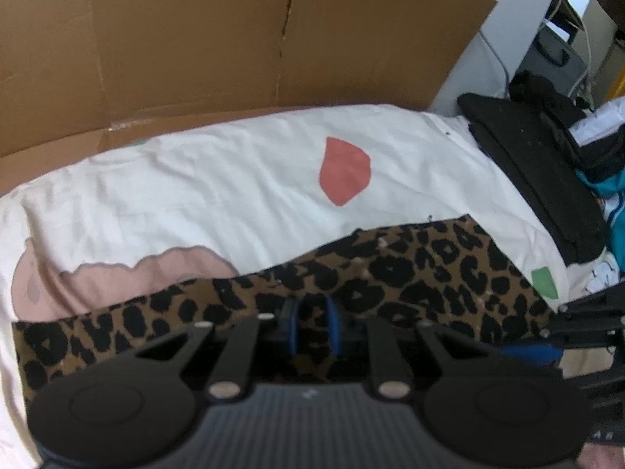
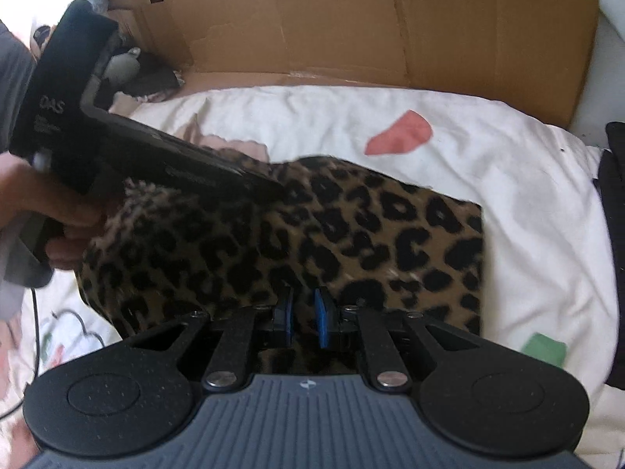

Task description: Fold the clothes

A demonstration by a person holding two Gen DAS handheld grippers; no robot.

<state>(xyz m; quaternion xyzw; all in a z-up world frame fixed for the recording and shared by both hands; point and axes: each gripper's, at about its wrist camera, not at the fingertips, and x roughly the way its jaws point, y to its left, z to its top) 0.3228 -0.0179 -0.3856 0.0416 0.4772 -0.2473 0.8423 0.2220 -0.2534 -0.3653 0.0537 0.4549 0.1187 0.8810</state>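
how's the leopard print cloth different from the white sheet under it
The leopard print cloth is brown with dense black spots; the white sheet is pale with a few scattered coloured shapes. The cloth is smaller and lies on top; the sheet spreads beyond it. Both are soft fabric.

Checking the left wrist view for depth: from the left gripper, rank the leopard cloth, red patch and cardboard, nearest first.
1. leopard cloth, right at the left gripper fingertips.
2. red patch, on the white sheet beyond.
3. cardboard, standing at the back.
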